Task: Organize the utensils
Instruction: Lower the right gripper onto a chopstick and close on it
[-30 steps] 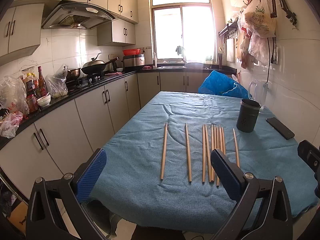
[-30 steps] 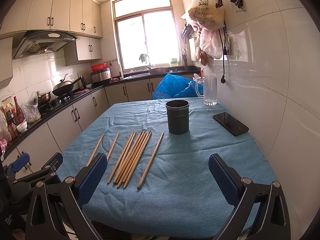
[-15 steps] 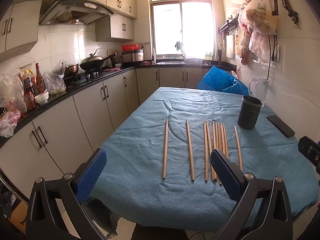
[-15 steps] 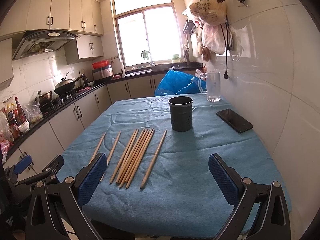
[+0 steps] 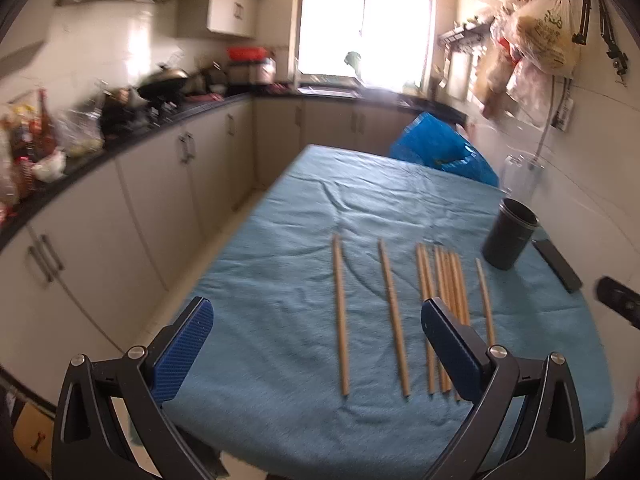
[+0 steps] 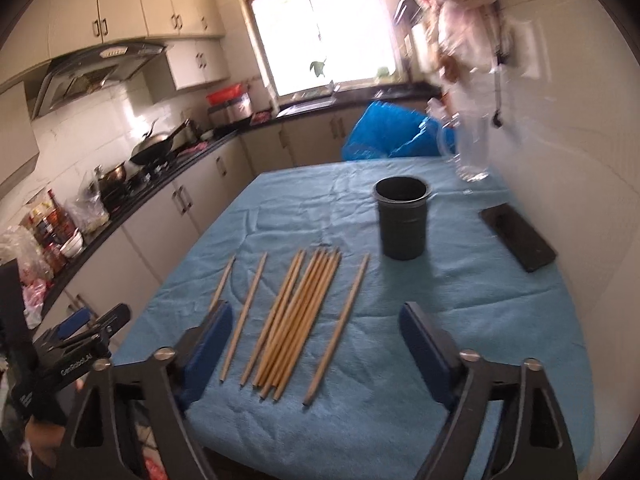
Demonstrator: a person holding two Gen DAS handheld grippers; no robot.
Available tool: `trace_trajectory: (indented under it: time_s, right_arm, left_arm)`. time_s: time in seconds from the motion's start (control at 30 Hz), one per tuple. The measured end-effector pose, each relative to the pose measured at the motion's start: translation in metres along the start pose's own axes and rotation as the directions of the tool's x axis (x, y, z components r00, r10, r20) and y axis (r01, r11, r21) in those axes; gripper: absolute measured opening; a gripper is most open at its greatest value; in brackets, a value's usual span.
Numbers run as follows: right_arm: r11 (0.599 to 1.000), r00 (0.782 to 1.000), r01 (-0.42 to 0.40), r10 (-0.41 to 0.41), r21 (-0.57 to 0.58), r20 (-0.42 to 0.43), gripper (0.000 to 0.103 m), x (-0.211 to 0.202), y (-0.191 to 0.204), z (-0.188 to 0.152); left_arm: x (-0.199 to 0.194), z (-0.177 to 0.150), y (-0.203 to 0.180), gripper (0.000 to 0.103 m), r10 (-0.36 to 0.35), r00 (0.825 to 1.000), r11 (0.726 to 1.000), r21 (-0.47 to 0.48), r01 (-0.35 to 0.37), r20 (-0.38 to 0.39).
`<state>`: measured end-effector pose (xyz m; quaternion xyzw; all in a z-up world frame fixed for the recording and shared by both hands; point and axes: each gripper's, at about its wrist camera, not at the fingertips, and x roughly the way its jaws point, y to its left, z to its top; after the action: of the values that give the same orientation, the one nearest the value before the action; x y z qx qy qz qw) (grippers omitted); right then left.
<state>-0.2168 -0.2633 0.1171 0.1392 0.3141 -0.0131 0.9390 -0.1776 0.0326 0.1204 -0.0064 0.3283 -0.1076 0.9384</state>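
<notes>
Several wooden chopsticks (image 5: pixel 440 300) lie side by side on the blue table cloth (image 5: pixel 280 280), also in the right wrist view (image 6: pixel 304 312). A dark round holder cup (image 5: pixel 509 236) stands upright and empty beyond them (image 6: pixel 402 224). My left gripper (image 5: pixel 318 344) is open and empty above the table's near edge, just short of the chopsticks' near ends. My right gripper (image 6: pixel 316 344) is open and empty over the chopsticks' near ends. The left gripper also shows at the left of the right wrist view (image 6: pixel 76 344).
A black phone (image 6: pixel 518 236) lies right of the cup near the tiled wall. A glass jug (image 6: pixel 468 152) and a blue bag (image 6: pixel 384 132) sit at the table's far end. Counter and cabinets (image 5: pixel 140 184) run along the left.
Both grippers have moved forward and tilted down toward the table. The chopsticks and cup have not moved. Both stay open.
</notes>
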Motion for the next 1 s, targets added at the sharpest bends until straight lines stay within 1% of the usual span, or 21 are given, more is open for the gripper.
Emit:
trace_trajectory:
  time_s: [0.03, 0.07, 0.13, 0.17, 0.2, 0.3, 0.33, 0.37, 0.4, 0.43, 0.5, 0.53, 0.57, 0.6, 0.67, 0.7, 0.73, 0.8, 0.9, 0.93, 1.0]
  right_arm:
    - [1.000, 0.999, -0.015, 0.015, 0.009, -0.028, 0.068, 0.009, -0.001, 0.005]
    - [0.999, 0.997, -0.031, 0.033, 0.021, -0.064, 0.063, 0.019, -0.004, 0.009]
    - [0.997, 0.991, -0.055, 0.061, 0.052, -0.118, 0.040, 0.035, -0.008, 0.016]
    - [0.997, 0.989, -0.054, 0.062, 0.063, -0.136, 0.040, 0.044, -0.011, 0.018]
    - [0.997, 0.989, -0.047, 0.055, 0.063, -0.140, 0.040, 0.048, -0.012, 0.019]
    - [0.998, 0.991, 0.001, 0.007, 0.066, -0.132, 0.040, 0.057, -0.020, 0.018]
    - [0.998, 0.991, 0.006, 0.003, 0.068, -0.131, 0.040, 0.058, -0.024, 0.019]
    - [0.997, 0.992, 0.008, 0.001, 0.072, -0.129, 0.040, 0.059, -0.028, 0.018]
    - [0.997, 0.992, 0.010, 0.000, 0.077, -0.127, 0.040, 0.059, -0.031, 0.019]
    - [0.996, 0.992, 0.013, -0.003, 0.083, -0.125, 0.040, 0.060, -0.035, 0.021]
    - [0.996, 0.992, 0.016, -0.005, 0.089, -0.122, 0.040, 0.058, -0.043, 0.022]
    - [0.996, 0.993, 0.019, -0.008, 0.090, -0.121, 0.040, 0.057, -0.047, 0.024]
    - [0.995, 0.993, 0.024, -0.013, 0.092, -0.119, 0.040, 0.058, -0.050, 0.025]
    - [0.995, 0.993, 0.029, -0.017, 0.094, -0.118, 0.040, 0.058, -0.054, 0.026]
    - [0.995, 0.993, 0.035, -0.023, 0.096, -0.118, 0.040, 0.059, -0.059, 0.027]
    - [0.995, 0.993, 0.037, -0.025, 0.097, -0.117, 0.040, 0.060, -0.061, 0.026]
    - [0.995, 0.993, 0.037, -0.025, 0.097, -0.116, 0.040, 0.060, -0.061, 0.025]
    - [0.994, 0.993, 0.035, -0.023, 0.099, -0.119, 0.040, 0.062, -0.065, 0.025]
    - [0.994, 0.993, 0.029, -0.016, 0.104, -0.121, 0.040, 0.064, -0.067, 0.024]
    - [0.994, 0.992, 0.026, -0.013, 0.106, -0.122, 0.040, 0.065, -0.069, 0.023]
    - [0.994, 0.992, 0.023, -0.010, 0.109, -0.124, 0.040, 0.065, -0.070, 0.022]
  left_arm:
    - [0.009, 0.007, 0.000, 0.103, -0.027, 0.999, 1.000, -0.002, 0.027, -0.029]
    - [0.015, 0.011, -0.002, 0.101, -0.060, 0.997, 0.998, -0.005, 0.060, -0.053]
    - [0.031, 0.024, -0.009, 0.095, -0.129, 0.987, 0.992, 0.003, 0.129, -0.099]
    - [0.039, 0.030, -0.015, 0.092, -0.141, 0.983, 0.990, 0.009, 0.143, -0.114]
    - [0.048, 0.035, -0.022, 0.085, -0.154, 0.979, 0.987, 0.020, 0.158, -0.134]
    - [0.080, 0.047, -0.046, 0.072, -0.207, 0.953, 0.974, 0.043, 0.221, -0.219]
    - [0.091, 0.051, -0.054, 0.068, -0.217, 0.943, 0.971, 0.044, 0.235, -0.250]
    - [0.103, 0.056, -0.063, 0.059, -0.231, 0.932, 0.966, 0.046, 0.253, -0.280]
    - [0.117, 0.059, -0.073, 0.053, -0.249, 0.915, 0.959, 0.052, 0.279, -0.318]
    - [0.127, 0.061, -0.081, 0.051, -0.252, 0.906, 0.956, 0.054, 0.287, -0.341]
    - [0.148, 0.064, -0.097, 0.034, -0.262, 0.884, 0.952, 0.047, 0.302, -0.387]
    - [0.160, 0.065, -0.105, 0.030, -0.275, 0.868, 0.947, 0.041, 0.319, -0.414]
    - [0.171, 0.065, -0.111, 0.024, -0.283, 0.854, 0.944, 0.033, 0.329, -0.437]
    - [0.183, 0.065, -0.117, 0.014, -0.284, 0.839, 0.942, 0.026, 0.334, -0.465]
    - [0.199, 0.064, -0.125, 0.007, -0.302, 0.814, 0.936, 0.007, 0.352, -0.496]
    - [0.206, 0.064, -0.129, 0.007, -0.308, 0.805, 0.933, 0.003, 0.359, -0.507]
    - [0.214, 0.064, -0.133, 0.007, -0.303, 0.801, 0.935, 0.004, 0.356, -0.517]
    - [0.222, 0.063, -0.140, 0.007, -0.274, 0.805, 0.940, 0.028, 0.339, -0.525]
    - [0.238, 0.060, -0.147, 0.007, -0.218, 0.808, 0.954, 0.057, 0.296, -0.548]
    - [0.239, 0.059, -0.146, 0.007, -0.203, 0.810, 0.956, 0.066, 0.285, -0.551]
    - [0.245, 0.058, -0.146, 0.007, -0.159, 0.820, 0.964, 0.092, 0.249, -0.550]
